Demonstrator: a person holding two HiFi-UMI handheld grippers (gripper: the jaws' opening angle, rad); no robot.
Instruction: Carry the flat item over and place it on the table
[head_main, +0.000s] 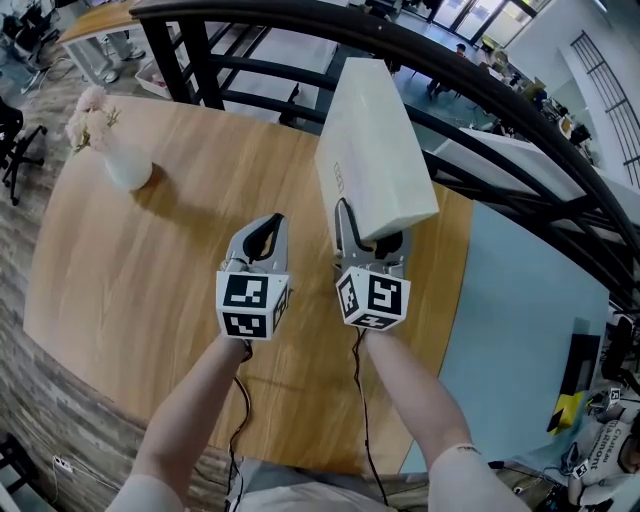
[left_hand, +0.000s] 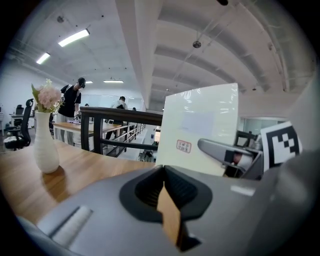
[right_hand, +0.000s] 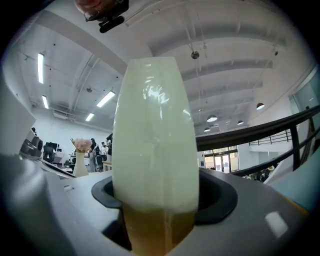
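Flat white box (head_main: 372, 140) pinched upright by right gripper (head_main: 371, 228); left gripper (head_main: 273, 222) jaws together.

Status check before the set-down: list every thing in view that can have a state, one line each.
white box, held on end, tilted, not yet flat on the table
right gripper, claw closed on the white box's lower edge
left gripper, claw shut, empty
vase, upright on the table, flowers in it
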